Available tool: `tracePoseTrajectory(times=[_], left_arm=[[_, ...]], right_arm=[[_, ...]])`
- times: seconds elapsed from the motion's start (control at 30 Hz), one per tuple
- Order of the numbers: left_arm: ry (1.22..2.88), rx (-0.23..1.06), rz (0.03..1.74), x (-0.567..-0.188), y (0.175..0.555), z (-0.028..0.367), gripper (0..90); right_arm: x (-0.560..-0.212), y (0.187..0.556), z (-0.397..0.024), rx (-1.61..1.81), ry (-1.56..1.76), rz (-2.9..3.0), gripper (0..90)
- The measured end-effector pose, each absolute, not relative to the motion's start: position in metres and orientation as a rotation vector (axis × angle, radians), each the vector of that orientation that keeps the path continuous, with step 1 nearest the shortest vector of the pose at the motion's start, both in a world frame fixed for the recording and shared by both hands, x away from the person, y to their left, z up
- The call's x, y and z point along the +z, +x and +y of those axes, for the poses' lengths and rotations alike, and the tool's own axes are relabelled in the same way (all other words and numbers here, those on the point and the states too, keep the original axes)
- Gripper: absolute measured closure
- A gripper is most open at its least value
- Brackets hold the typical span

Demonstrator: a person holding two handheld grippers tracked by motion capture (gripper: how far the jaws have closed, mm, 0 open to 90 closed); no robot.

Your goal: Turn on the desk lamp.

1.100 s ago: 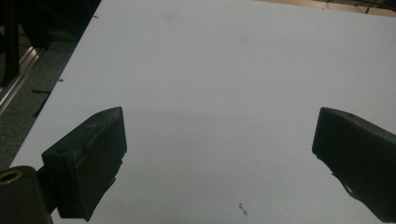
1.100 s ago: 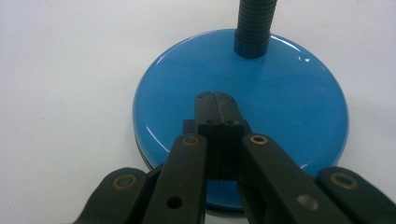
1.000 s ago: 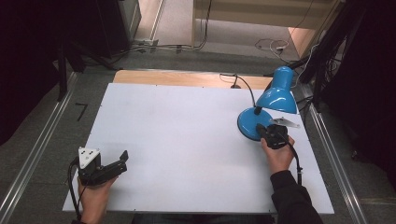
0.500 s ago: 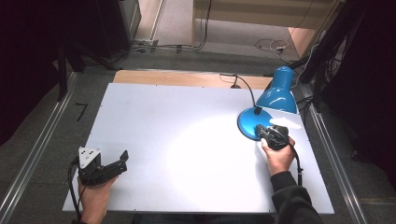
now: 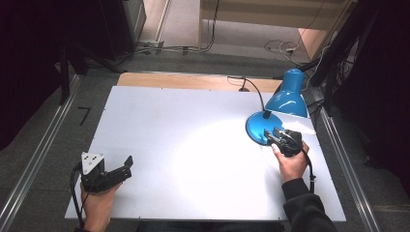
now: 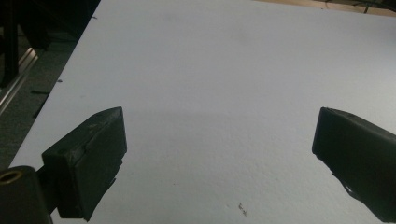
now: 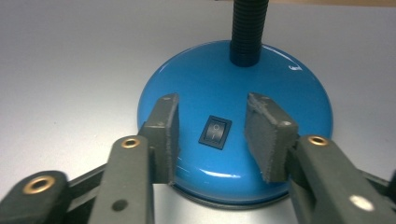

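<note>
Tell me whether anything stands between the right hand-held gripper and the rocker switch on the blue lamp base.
Nothing visible does. The right hand-held gripper has its jaws apart, one on either side of the rocker switch on the blue lamp base.

**Lamp lit, jaws parted**

The white tabletop (image 5: 159,121) has gained a bright pool of light, dark a second ago. The right gripper (image 7: 212,128), then pinched shut over the black rocker switch (image 7: 215,132) on the glossy blue round lamp base (image 7: 196,88), has just been opening; its pads now flank the switch without touching it.
</note>
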State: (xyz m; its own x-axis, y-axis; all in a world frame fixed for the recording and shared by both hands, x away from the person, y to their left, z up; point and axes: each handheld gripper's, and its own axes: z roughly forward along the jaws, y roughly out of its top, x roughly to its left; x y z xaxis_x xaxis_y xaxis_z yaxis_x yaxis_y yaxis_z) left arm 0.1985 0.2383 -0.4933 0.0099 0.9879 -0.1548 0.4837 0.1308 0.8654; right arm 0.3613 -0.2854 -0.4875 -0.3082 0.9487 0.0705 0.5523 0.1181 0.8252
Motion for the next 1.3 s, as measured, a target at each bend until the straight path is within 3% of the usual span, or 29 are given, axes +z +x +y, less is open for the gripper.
tracePoseTrajectory(times=[0.43,1.3], left_arm=[[1.469,0.782,1.587,-0.493,0.199,0.238,3.5],[1.468,0.776,1.587,-0.493,0.199,0.239,3.5]], right_arm=[[-0.486,0.354,-0.290,1.034,1.446,1.888,18.2],[-0.486,0.337,-0.305,1.023,1.444,1.899,15.8]])
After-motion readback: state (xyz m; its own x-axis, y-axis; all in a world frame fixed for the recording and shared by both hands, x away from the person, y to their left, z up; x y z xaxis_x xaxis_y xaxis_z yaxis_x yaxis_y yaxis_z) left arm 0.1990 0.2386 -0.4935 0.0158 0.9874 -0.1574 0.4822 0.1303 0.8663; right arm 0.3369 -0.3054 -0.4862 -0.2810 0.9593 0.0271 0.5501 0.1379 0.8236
